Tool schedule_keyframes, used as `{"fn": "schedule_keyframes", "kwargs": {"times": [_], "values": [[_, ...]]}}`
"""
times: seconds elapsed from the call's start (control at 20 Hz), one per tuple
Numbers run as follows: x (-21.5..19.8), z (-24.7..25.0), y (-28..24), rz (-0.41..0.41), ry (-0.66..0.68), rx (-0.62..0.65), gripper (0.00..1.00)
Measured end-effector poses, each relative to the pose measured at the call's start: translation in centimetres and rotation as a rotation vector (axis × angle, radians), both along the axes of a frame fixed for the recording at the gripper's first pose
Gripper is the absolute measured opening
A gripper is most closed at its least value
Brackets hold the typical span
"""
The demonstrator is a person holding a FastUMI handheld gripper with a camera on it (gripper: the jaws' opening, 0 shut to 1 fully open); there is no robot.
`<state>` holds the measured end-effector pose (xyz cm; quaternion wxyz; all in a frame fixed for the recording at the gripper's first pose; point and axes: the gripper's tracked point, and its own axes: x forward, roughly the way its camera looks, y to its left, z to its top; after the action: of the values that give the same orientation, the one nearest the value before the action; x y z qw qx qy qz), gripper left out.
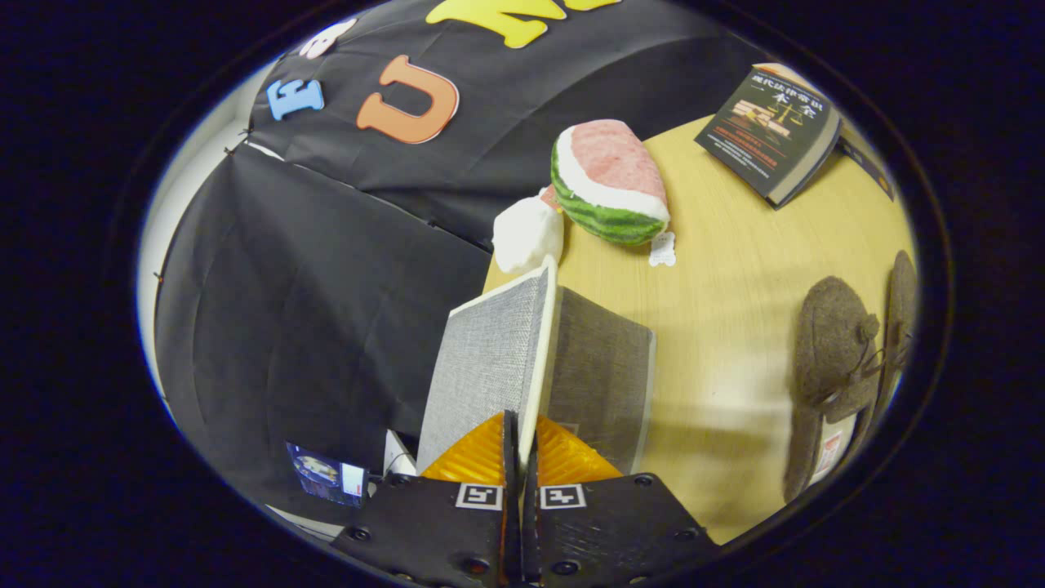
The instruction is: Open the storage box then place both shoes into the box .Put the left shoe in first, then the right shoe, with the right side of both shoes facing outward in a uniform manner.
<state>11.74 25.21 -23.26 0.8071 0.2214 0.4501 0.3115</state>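
Observation:
My gripper (pixel 522 445) is shut on the lid (pixel 490 359) of the grey fabric storage box (pixel 604 376), pinching the lid's pale edge between both fingers. The lid stands raised, tilted up from the box body, which sits on the wooden table (pixel 735 286) just ahead of the fingers. Two brown felt shoes (pixel 833 367) lie side by side on the table to the right of the box, the second shoe (pixel 900 302) partly hidden behind the first. A label shows inside the nearer shoe.
A plush watermelon slice (pixel 608 180) and a white soft object (pixel 526 233) lie beyond the box near the table's far edge. A dark book (pixel 771 131) lies further back to the right. Black cloth hangs left of the table.

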Motion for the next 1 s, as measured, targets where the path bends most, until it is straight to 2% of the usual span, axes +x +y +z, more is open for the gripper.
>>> {"fn": "schedule_keyframes", "kwargs": {"times": [0.3,0.6,0.85,1.0], "values": [[-2.4,8.9,5.5,0.026,0.016,0.085,0.02],[-4.5,12.7,15.1,0.076,-0.041,-0.004,0.02],[-6.0,13.1,22.7,0.108,-0.105,-0.089,0.1],[-7.2,13.8,25.3,0.126,-0.141,-0.09,0.25]]}}
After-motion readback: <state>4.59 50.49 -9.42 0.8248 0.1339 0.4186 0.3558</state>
